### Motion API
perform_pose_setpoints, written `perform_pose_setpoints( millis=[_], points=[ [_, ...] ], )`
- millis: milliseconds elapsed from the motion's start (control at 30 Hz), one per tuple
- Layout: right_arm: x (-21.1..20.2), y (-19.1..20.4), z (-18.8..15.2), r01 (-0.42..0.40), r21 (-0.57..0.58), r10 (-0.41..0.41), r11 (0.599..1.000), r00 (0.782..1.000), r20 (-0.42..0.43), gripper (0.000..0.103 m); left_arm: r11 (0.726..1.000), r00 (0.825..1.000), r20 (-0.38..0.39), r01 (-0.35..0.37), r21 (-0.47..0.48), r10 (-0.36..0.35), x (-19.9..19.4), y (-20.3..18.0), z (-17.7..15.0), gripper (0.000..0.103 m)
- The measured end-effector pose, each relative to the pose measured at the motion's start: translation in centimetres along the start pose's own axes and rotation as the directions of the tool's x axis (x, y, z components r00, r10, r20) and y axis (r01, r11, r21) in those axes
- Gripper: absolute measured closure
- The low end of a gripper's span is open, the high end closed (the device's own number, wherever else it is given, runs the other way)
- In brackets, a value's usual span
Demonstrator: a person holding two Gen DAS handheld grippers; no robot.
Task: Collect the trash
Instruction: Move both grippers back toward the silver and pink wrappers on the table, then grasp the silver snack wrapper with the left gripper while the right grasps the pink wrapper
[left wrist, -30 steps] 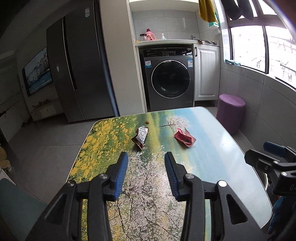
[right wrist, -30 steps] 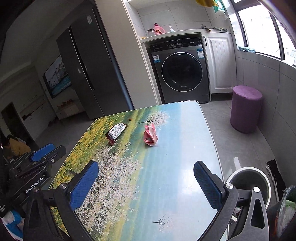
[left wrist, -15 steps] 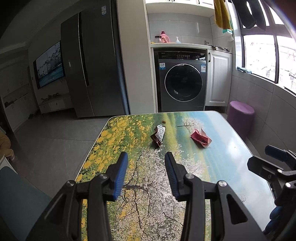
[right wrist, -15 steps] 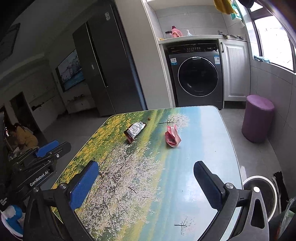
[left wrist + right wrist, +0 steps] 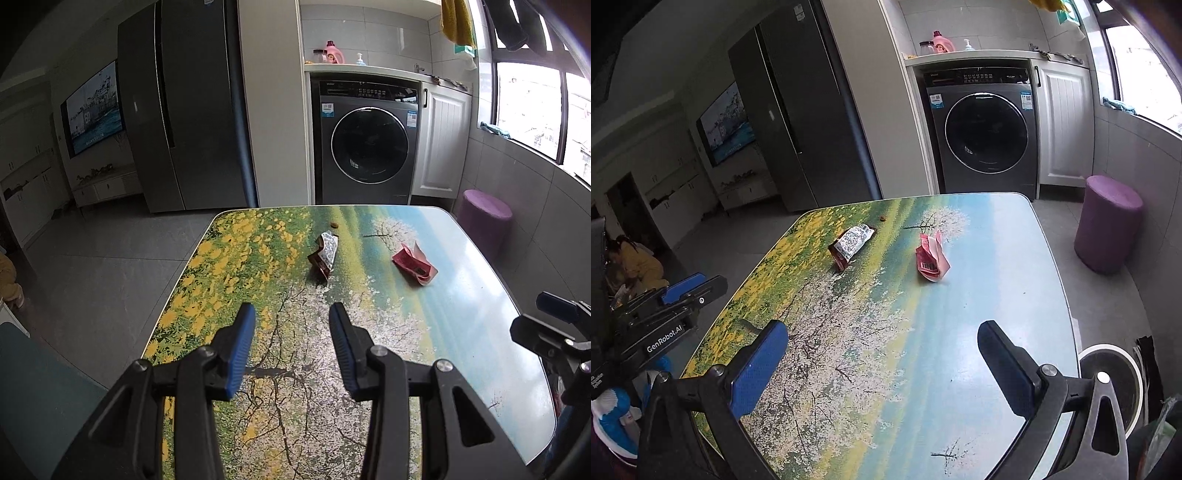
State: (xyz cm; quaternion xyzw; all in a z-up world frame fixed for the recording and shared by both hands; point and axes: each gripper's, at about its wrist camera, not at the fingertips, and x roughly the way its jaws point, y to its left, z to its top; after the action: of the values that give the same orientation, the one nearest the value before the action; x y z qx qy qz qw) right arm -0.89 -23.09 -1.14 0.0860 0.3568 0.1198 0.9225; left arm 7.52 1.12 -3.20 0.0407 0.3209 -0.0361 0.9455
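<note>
A: Going near to far, where does the job stand?

B: Nearest, the left hand-held gripper (image 5: 291, 325) hangs above the near part of the tabletop (image 5: 461, 314), its blue pads partly spread with nothing between them. The right hand-held gripper (image 5: 882, 354) is spread much wider, also holding nothing. Down at the right of the tabletop, the round rim of a bin (image 5: 1112, 373) stands on the floor.

A: And the trash?

B: All of it looks uncollected. The silver-and-maroon wrapper (image 5: 325, 254) lies mid-table, roughly in line with the left hand-held gripper. The red wrapper (image 5: 931, 258) sits apart from it toward the right, crumpled, ahead of the right hand-held gripper. Farther still, a small brown crumb (image 5: 334, 224) lies near the far edge. That makes 3 pieces left, by the look of it, and 0 picked up; whether the bin holds anything cannot be told.

A: What differs from 1 second ago?

B: Both cameras have tilted up and pulled back a little. The wrappers now sit higher and farther ahead of the pads, and more of the washing machine (image 5: 369, 144) and fridge (image 5: 177, 103) shows. The gap of each hand-held gripper is unchanged, and neither wrapper has moved on the tabletop.
</note>
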Motion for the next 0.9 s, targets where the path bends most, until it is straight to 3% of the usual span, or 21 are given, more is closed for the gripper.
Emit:
perform_pose_setpoints(
  millis=[167, 333, 400, 633, 833, 900],
  points=[
    [0.6, -0.7, 3.3, 0.039, -0.037, -0.039, 0.999, 0.999, 0.004, 0.000, 0.997, 0.997, -0.035, 0.068, -0.025, -0.069, 3.4, 1.7, 3.3, 0.063],
    [3.8, -2.2, 6.5, 0.051, -0.047, -0.052, 0.998, 0.998, -0.030, 0.001, 0.988, 0.982, -0.118, 0.141, -0.059, -0.148, 9.5, 2.1, 6.1, 0.063],
    [6.1, -3.1, 7.3, 0.068, -0.040, -0.070, 0.997, 0.996, -0.060, 0.010, 0.983, 0.972, -0.154, 0.171, -0.073, -0.180, 12.1, 1.7, 6.9, 0.063],
    [14.4, -5.4, 7.2, 0.070, -0.046, -0.078, 0.996, 0.980, -0.183, 0.018, 0.977, 0.936, -0.280, 0.196, -0.086, -0.212, 20.5, -1.1, 7.3, 0.064],
    [18.6, -6.4, 7.0, 0.070, -0.061, -0.083, 0.996, 0.966, -0.244, 0.037, 0.978, 0.912, -0.354, 0.198, -0.070, -0.210, 24.9, -3.0, 6.7, 0.081],
    [19.4, -6.7, 6.9, 0.066, -0.059, -0.079, 0.996, 0.963, -0.258, 0.045, 0.979, 0.913, -0.353, 0.198, -0.052, -0.204, 25.3, -3.6, 6.7, 0.083]
  ],
)
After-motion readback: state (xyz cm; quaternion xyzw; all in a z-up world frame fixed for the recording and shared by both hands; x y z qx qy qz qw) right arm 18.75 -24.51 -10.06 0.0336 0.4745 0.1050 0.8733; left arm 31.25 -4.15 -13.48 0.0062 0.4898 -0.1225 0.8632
